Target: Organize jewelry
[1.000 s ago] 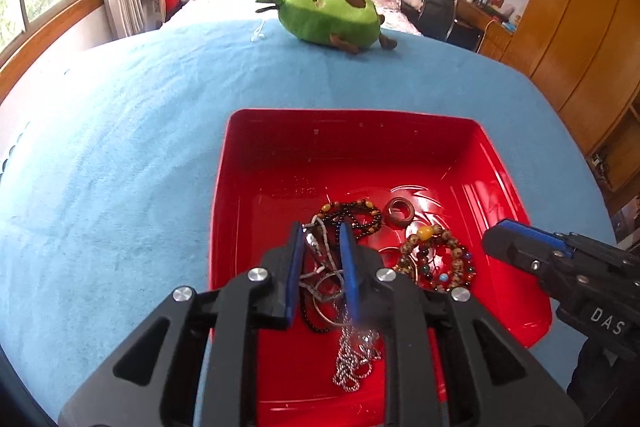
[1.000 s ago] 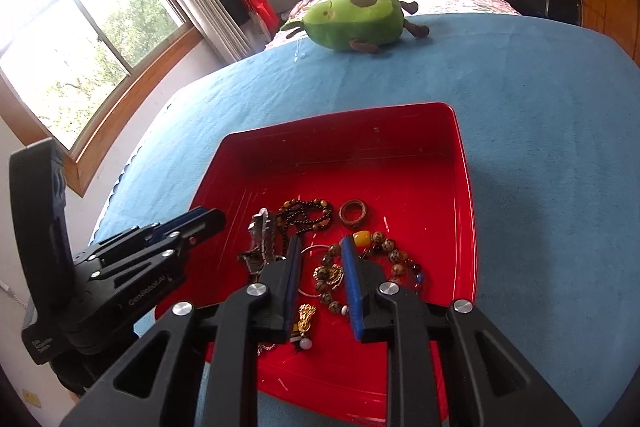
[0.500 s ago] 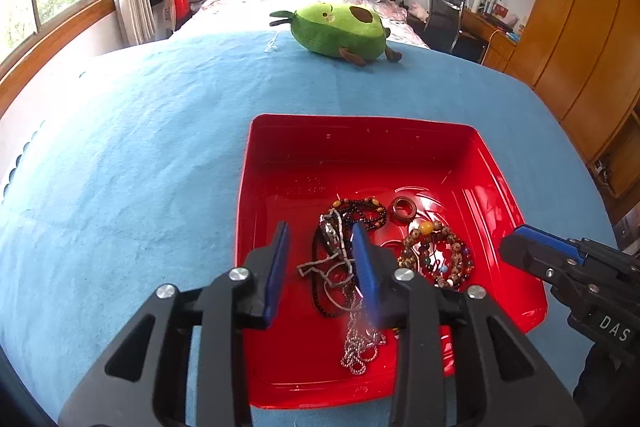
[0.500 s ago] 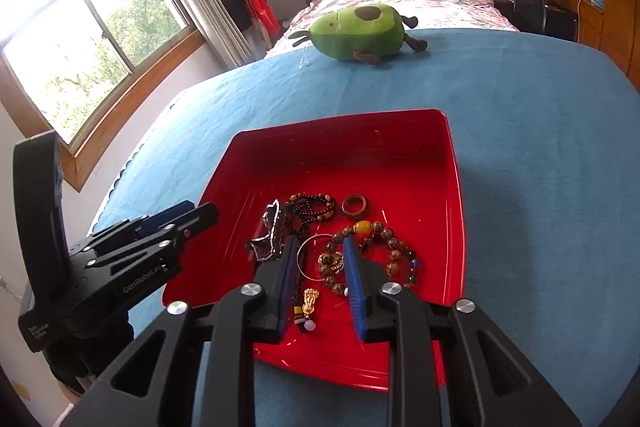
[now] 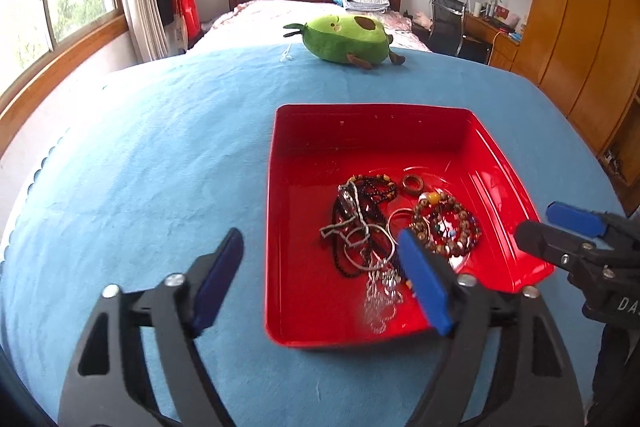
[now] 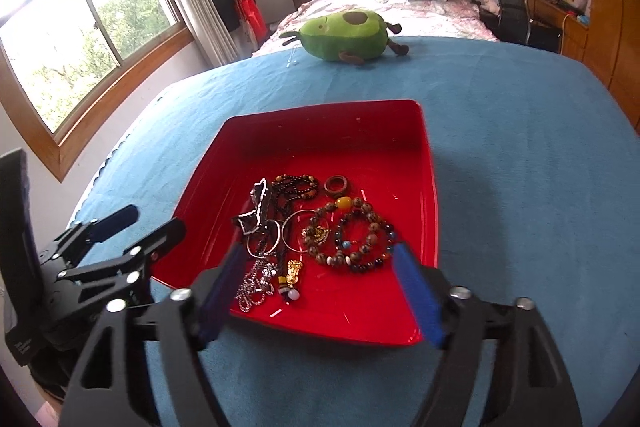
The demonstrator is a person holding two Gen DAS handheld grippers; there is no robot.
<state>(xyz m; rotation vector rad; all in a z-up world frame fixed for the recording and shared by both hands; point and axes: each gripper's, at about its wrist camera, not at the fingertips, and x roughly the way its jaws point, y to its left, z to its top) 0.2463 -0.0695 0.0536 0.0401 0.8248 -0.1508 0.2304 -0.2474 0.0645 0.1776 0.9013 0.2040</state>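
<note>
A red tray (image 5: 360,131) sits on the blue cloth and holds a heap of jewelry. In it lie a silver chain (image 5: 376,291), a black bead strand (image 5: 372,187), a wooden ring (image 5: 412,183) and bead bracelets (image 5: 448,227). My left gripper (image 5: 318,239) hovers over the tray's near left corner, jaws opening wide, nothing pressed between them. My right gripper (image 6: 318,250) stands above the tray's (image 6: 320,123) near edge, jaws also opening, empty. Beyond it lie the bead bracelets (image 6: 360,239), a gold pendant (image 6: 294,271) and the ring (image 6: 335,185).
A green avocado plush (image 5: 344,37) lies at the far edge of the blue cloth (image 5: 160,167). Behind it are a bed, a chair and a desk. Wooden wardrobes line the right side and windows the left. The other gripper (image 6: 132,227) shows at each view's side.
Both grippers' jaws spread from narrow to wide and drew back from the tray. The chains and beads that were between the fingers now lie loose in the tray.
</note>
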